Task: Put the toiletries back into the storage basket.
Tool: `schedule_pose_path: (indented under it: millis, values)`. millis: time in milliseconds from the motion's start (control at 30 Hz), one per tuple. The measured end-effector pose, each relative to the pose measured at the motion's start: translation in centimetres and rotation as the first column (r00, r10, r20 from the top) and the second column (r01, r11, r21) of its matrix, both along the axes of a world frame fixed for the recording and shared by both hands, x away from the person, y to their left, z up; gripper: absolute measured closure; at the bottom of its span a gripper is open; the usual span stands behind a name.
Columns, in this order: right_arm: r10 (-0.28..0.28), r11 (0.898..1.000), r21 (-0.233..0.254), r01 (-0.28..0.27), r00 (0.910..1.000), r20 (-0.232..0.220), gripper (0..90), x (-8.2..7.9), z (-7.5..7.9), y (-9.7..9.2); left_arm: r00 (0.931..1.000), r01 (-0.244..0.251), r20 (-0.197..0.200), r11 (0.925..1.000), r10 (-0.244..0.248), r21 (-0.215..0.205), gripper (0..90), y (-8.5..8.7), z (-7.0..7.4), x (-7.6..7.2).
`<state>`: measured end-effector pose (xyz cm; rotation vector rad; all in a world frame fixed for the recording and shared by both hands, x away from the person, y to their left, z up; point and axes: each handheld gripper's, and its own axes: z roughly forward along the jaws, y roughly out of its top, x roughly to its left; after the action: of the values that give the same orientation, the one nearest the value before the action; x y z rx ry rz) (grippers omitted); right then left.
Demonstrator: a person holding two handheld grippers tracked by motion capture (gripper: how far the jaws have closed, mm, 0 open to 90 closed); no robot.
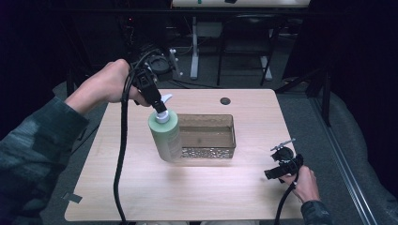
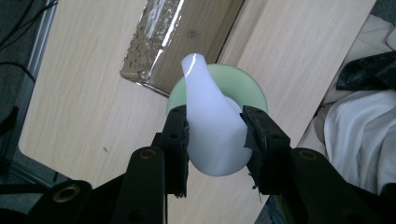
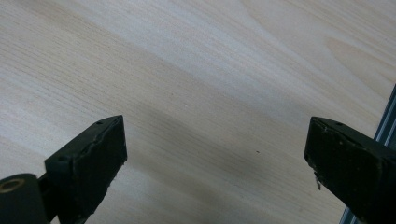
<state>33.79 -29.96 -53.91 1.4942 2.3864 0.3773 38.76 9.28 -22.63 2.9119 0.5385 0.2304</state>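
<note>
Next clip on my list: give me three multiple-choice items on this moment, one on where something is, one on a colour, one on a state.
1. Where is the clear tray?
A. mid-table, just right of the bottle
B. on the floor
C. at the near left corner

2. What colour is the body of the pump bottle?
A. red
B. pale green
C. black

3. How does the left hand-held gripper stand?
A. wide open over bare wood
B. lying flat on the table
C. shut on the bottle's white pump head

Answers:
1 A, the high view shows the tray beside the bottle near the middle of the table.
2 B, the body is pale green under a white pump.
3 C, the left gripper view shows both black jaws pressed on the pump head.
</note>
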Motion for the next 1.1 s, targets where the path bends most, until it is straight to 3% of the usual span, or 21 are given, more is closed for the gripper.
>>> schedule_pose_path:
  millis: [467,900,1100]
  values:
    - [0.002,1.0,-0.006,-0.002,1.0,0.001,5.2,0.0,0.0,0.0,0.9998,-0.014,0.013,0.9998,0.013,0.012,63.0,-0.4,1.6,1.4]
    - [-0.002,1.0,0.003,0.002,1.0,0.002,4.0,-0.1,0.0,0.0,0.9996,-0.028,0.005,0.9996,0.028,0.008,63.0,-1.1,1.7,2.8]
    - [-0.004,1.0,0.009,0.004,1.0,0.006,0.1,0.0,0.0,-0.1,0.999,-0.038,0.026,0.9991,0.037,0.017,63.1,-1.3,1.6,3.2]
